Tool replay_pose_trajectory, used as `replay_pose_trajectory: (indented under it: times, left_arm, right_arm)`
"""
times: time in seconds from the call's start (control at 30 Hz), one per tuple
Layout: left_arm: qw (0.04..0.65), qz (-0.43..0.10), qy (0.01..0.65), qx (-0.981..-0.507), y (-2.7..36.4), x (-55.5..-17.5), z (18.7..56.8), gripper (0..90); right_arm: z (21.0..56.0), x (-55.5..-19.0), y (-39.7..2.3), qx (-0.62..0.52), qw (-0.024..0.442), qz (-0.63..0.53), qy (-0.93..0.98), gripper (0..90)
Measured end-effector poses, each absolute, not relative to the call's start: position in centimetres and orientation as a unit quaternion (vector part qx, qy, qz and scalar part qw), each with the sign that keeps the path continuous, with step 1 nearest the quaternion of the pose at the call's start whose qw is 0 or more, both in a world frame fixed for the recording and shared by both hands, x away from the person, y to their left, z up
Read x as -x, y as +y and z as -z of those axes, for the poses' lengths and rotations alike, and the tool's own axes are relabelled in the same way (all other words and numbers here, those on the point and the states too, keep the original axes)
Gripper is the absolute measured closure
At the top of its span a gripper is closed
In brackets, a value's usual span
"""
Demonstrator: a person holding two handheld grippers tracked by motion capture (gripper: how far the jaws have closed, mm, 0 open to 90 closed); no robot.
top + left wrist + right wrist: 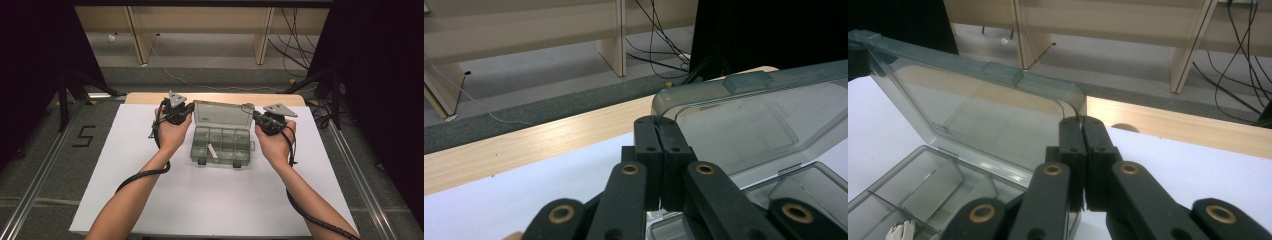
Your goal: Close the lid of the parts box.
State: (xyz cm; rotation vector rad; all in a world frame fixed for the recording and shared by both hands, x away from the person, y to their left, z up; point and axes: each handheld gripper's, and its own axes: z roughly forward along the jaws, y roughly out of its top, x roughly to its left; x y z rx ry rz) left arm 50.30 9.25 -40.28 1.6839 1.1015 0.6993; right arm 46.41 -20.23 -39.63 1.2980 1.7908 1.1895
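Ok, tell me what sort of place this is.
Probably a lab recording station: a white-topped table boxed in by black curtains, loose cables across the floor, and a taped number 5 beside the floor rail.

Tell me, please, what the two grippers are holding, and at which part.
Both hold the clear box's open lid: the left gripper is shut on its left edge, the right gripper on its right edge, near the upper corners.
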Motion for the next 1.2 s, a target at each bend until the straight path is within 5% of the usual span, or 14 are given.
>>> replay_pose_trajectory:
  times: [1.2]
  left_arm:
    - [0.49, -0.305, 0.419, -0.701, 9.7, -48.2, 41.2, 86.8]
  right_arm:
    - [40.3, -43.9, -20.5, -0.475, 0.295, -0.442, 0.702, 90.0]
